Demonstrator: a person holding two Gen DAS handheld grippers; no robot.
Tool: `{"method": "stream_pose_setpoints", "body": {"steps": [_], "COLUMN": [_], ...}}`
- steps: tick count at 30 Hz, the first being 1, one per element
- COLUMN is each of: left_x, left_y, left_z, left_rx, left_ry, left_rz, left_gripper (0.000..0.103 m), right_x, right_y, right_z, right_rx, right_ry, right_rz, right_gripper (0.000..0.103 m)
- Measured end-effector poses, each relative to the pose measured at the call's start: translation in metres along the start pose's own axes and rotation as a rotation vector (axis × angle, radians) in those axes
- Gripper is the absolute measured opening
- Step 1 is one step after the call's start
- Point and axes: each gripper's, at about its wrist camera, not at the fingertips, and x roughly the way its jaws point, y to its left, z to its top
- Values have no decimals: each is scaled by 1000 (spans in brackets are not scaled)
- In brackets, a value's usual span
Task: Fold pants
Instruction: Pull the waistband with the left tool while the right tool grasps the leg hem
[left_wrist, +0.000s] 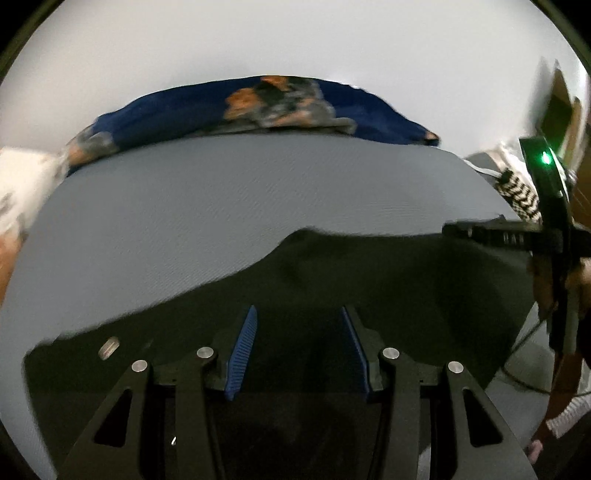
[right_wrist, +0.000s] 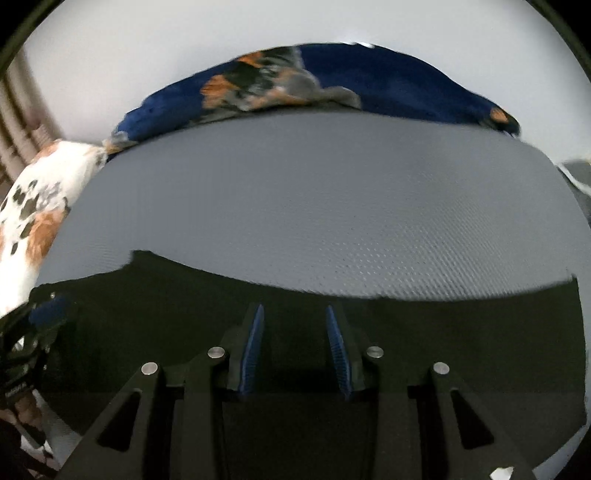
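Note:
Dark pants (left_wrist: 351, 273) lie flat on a grey mat (left_wrist: 221, 192), filling the near part of both views; they also show in the right wrist view (right_wrist: 461, 332). My left gripper (left_wrist: 299, 314) hovers over the pants with its blue-padded jaws apart and nothing between them. My right gripper (right_wrist: 294, 312) is also over the pants near their far edge, jaws apart and empty. The right gripper shows at the right edge of the left wrist view (left_wrist: 480, 232), and the left gripper at the left edge of the right wrist view (right_wrist: 40, 317).
A blue blanket with orange and grey patches (left_wrist: 266, 107) lies along the mat's far edge, also in the right wrist view (right_wrist: 314, 85). A white patterned cloth (right_wrist: 33, 214) lies at the left. A black-and-white patterned item (left_wrist: 517, 192) and a cable (left_wrist: 524, 339) are at the right.

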Motion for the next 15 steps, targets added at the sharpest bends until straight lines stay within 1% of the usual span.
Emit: {"method": "stream_pose_setpoints", "body": {"steps": [2, 4, 6, 8, 10, 11, 14, 15], "left_x": [21, 36, 56, 76, 91, 94, 99, 99], "left_y": [-7, -10, -12, -11, -7, -7, -3, -3], "left_z": [17, 29, 41, 50, 53, 52, 54, 54], "left_rx": [8, 2, -10, -22, -32, -33, -31, -30], "left_ry": [3, 10, 32, 65, 90, 92, 95, 96], "left_rz": [-32, -50, -78, -80, -47, -45, -42, -39], "left_gripper": [48, 48, 48, 48, 48, 48, 48, 48], "right_x": [3, 5, 8, 13, 18, 21, 18, 16], "right_y": [-7, -12, -17, -23, -32, -39, -72, -80], "right_z": [-4, -6, -8, -9, -8, -8, -8, -8], "right_rx": [8, 17, 26, 29, 33, 42, 114, 122], "right_ry": [1, -4, -10, -13, -12, -10, -38, -42], "right_rz": [-22, -21, -34, -57, -106, -142, -151, -174], "right_gripper": [34, 34, 34, 33, 33, 33, 30, 30]}}
